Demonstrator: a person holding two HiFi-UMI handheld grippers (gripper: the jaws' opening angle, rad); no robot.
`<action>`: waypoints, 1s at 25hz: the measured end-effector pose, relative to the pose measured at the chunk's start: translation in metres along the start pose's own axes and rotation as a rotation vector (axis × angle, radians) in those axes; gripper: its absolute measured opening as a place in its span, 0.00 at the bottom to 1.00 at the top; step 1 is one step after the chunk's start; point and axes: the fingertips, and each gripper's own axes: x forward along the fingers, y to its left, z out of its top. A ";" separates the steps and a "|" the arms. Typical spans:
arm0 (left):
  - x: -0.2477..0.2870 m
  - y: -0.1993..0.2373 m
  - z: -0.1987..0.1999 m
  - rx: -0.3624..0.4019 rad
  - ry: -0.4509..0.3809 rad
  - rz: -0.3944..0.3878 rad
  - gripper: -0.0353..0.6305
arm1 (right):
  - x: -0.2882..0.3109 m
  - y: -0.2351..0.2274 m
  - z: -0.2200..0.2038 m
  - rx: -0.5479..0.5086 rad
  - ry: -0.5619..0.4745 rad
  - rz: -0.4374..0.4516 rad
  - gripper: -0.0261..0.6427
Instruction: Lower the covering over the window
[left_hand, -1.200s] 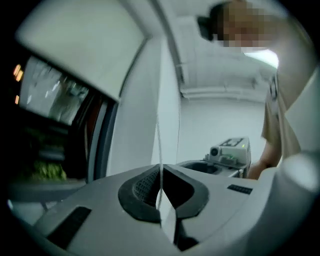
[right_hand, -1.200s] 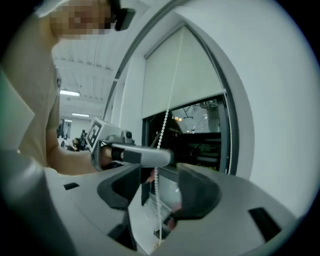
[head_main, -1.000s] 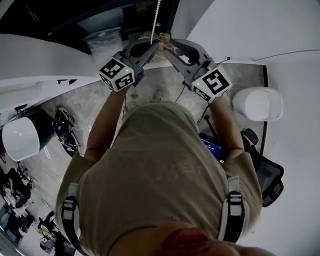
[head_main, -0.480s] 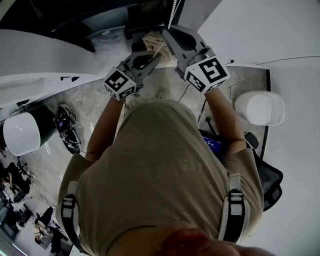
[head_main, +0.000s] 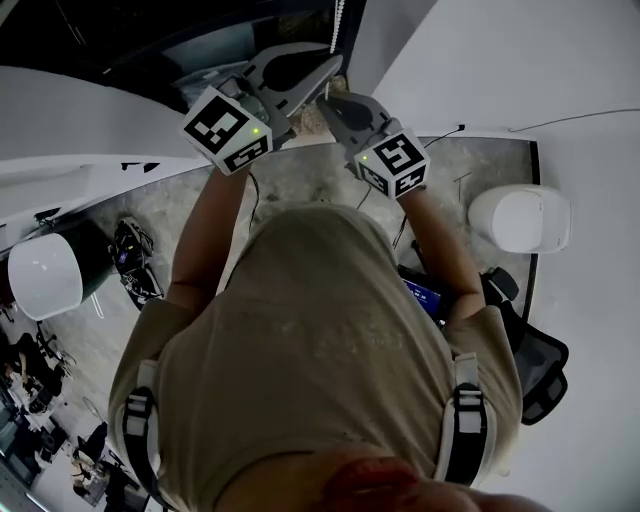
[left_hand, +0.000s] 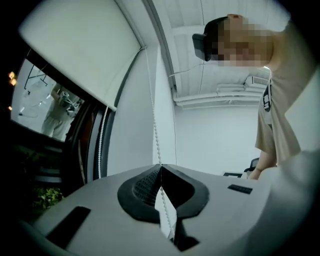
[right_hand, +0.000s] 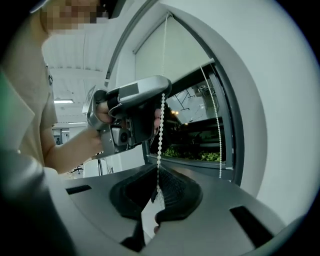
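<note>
Left gripper (head_main: 318, 72) has risen, right gripper (head_main: 328, 104) dropped; both jaws clench the bead chain (left_hand: 154, 125), which may slip under a jerky pull.

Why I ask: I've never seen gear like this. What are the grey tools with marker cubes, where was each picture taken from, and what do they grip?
No robot here: a person holds a two-jaw gripper in each hand. The head view comes from a camera on the person's head, looking down; in it the left gripper is at the left, the right gripper beside it. The other two views come from cameras riding on each gripper, looking along its jaws. Both grippers are shut on the white bead chain, the left above the right. That chain works the roller blind, which covers only the top of the dark window.
</note>
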 end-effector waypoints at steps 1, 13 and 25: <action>-0.002 0.001 0.000 0.006 -0.004 0.010 0.08 | -0.001 0.001 0.000 -0.003 -0.005 0.017 0.06; -0.012 -0.036 -0.105 -0.097 0.150 -0.078 0.08 | -0.032 -0.019 0.129 0.025 -0.261 0.054 0.24; 0.007 -0.005 0.025 -0.025 -0.104 -0.084 0.27 | -0.010 -0.006 0.042 0.033 -0.065 0.042 0.05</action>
